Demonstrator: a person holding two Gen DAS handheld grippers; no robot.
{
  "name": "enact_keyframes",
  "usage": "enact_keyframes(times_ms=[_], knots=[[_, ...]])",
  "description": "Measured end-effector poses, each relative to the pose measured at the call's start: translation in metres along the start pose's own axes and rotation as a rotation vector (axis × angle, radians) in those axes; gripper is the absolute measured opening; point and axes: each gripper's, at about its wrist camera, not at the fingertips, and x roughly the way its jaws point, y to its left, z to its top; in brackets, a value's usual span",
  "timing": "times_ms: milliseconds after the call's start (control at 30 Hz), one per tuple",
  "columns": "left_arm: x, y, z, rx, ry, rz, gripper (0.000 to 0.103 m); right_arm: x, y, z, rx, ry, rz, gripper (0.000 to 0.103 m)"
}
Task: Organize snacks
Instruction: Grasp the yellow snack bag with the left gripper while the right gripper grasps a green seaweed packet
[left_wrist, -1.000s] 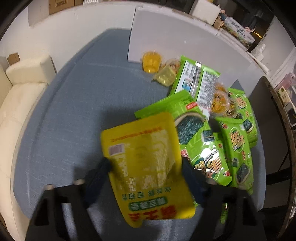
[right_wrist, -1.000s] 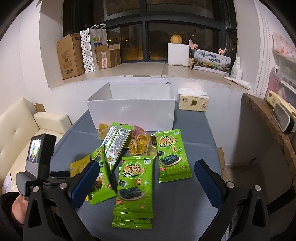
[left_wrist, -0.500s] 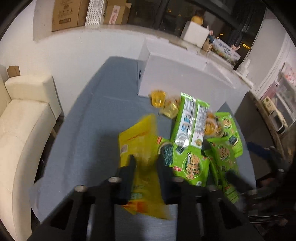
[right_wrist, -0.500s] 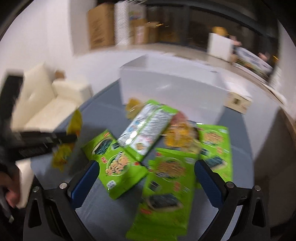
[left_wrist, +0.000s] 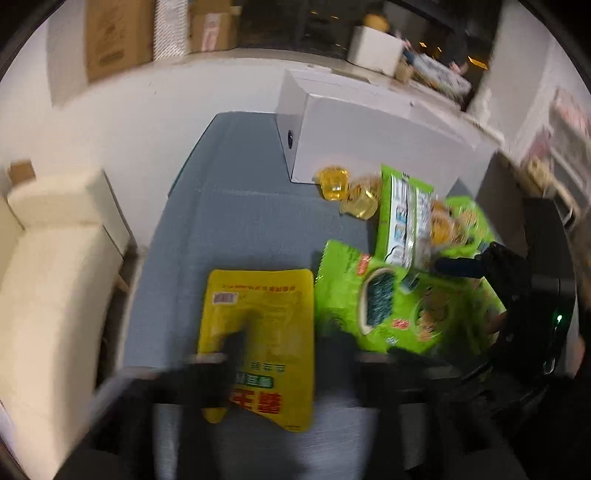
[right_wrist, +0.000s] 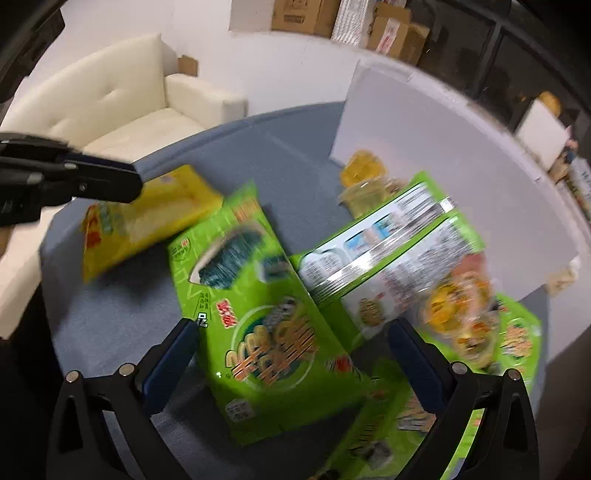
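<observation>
A yellow snack pouch (left_wrist: 258, 328) lies on the grey-blue table (left_wrist: 229, 221). My left gripper (left_wrist: 277, 347) is over its lower half, blurred, with its jaws apart; the pouch and the left gripper's fingers (right_wrist: 99, 177) also show in the right wrist view (right_wrist: 147, 218). My right gripper (right_wrist: 288, 354) is open, its fingers on either side of a green seaweed packet (right_wrist: 266, 325) that lies on the table. More green packets (right_wrist: 388, 258) and jelly cups (right_wrist: 364, 173) lie beyond it.
A white open box (left_wrist: 369, 136) stands at the back of the table, with the snack pile in front of it. A cream sofa (left_wrist: 48, 258) is left of the table. Cardboard boxes (left_wrist: 118, 33) sit on the window ledge.
The left gripper pinched and lifted the yellow pouch, then the pouch came down flat and the jaws spread. The right gripper moved left and down over the green seaweed packet.
</observation>
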Motion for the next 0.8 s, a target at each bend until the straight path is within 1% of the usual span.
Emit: enact_keyframes(times_ms=[33, 67, 100, 133, 200, 267, 367, 567, 667, 733, 767, 800], knots=[[0.001, 0.002, 0.0, 0.007, 0.0, 0.001, 0.102, 0.002, 0.004, -0.003, -0.021, 0.016, -0.005, 0.103], [0.002, 0.005, -0.001, 0.002, -0.002, -0.004, 0.103, -0.002, 0.005, -0.005, -0.023, -0.023, -0.007, 0.101], [0.003, 0.009, -0.001, -0.005, 0.006, -0.005, 0.103, -0.004, 0.005, -0.005, -0.017, -0.026, 0.021, 0.086], [0.006, 0.012, -0.001, -0.01, 0.012, 0.008, 0.103, -0.007, 0.004, -0.005, -0.004, -0.024, 0.03, 0.077], [0.012, 0.015, -0.002, -0.001, 0.033, 0.038, 0.103, -0.011, 0.006, -0.008, 0.003, -0.026, 0.014, 0.076], [0.017, 0.015, -0.004, 0.01, 0.051, 0.042, 0.103, -0.013, 0.009, -0.009, -0.005, -0.024, 0.021, 0.075], [0.025, 0.015, -0.008, 0.009, 0.072, 0.05, 0.103, -0.035, 0.003, -0.019, 0.023, -0.055, 0.042, 0.074], [0.041, 0.008, -0.011, 0.031, 0.102, 0.073, 0.103, -0.084, -0.017, -0.038, 0.105, -0.129, -0.018, 0.074], [0.051, 0.007, -0.011, 0.031, 0.126, 0.069, 0.103, -0.105, -0.027, -0.045, 0.167, -0.169, -0.008, 0.074], [0.054, 0.004, -0.01, 0.051, 0.121, 0.097, 0.103, -0.117, -0.029, -0.05, 0.194, -0.196, -0.001, 0.074], [0.055, 0.003, -0.01, 0.059, 0.121, 0.112, 0.101, -0.121, -0.031, -0.05, 0.209, -0.209, 0.002, 0.074], [0.054, 0.002, -0.009, 0.06, 0.115, 0.117, 0.094, -0.121, -0.032, -0.051, 0.224, -0.221, 0.002, 0.074]])
